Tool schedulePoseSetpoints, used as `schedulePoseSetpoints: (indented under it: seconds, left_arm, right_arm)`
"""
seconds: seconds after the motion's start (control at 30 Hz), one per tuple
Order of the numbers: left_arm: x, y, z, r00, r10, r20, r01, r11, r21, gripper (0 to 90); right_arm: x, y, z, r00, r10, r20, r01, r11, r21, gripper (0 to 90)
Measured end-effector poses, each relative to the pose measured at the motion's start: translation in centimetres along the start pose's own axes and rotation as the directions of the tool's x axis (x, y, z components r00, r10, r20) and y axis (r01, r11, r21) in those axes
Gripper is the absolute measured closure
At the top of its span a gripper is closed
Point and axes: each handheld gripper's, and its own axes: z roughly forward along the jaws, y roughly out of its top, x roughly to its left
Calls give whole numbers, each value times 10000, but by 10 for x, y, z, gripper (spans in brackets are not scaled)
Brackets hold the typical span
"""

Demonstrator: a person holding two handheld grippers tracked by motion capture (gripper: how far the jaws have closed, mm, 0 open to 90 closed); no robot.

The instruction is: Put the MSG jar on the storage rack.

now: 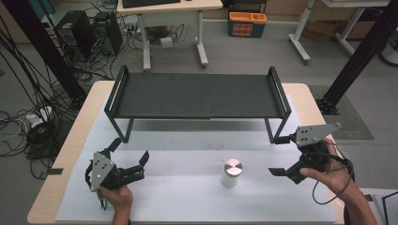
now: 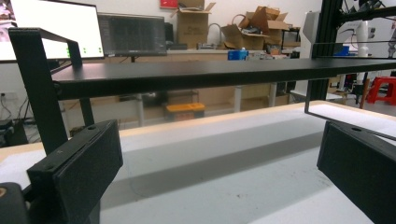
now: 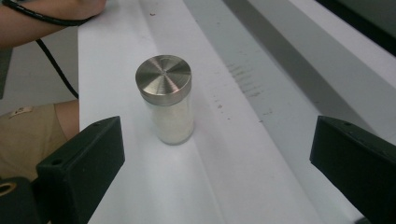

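A small glass jar of white powder with a brushed metal lid stands upright on the white mat, right of centre. My right gripper hovers just right of it, open and pointing left at it. In the right gripper view the jar stands ahead of the spread jaws, closer to the left one, and my right gripper holds nothing. My left gripper rests open at the mat's left, aimed toward the black metal rack. The left gripper faces the rack's shelf edge, empty.
The rack stands on thin legs across the back of the table, with a low gap under it. The wooden table edge borders the mat. A forearm with a cable lies beyond the jar. Desks, computers and boxes stand on the floor behind.
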Motion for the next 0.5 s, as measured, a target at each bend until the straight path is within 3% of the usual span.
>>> schedulePoseSetpoints:
  seconds: [0.5]
  left_arm:
    - [0, 0, 0, 10000, -22, 13, 22, 10000, -7, 4]
  right_arm:
    - [-1, -7, 41, 9977, 70, -673, -49, 9995, 309, 30]
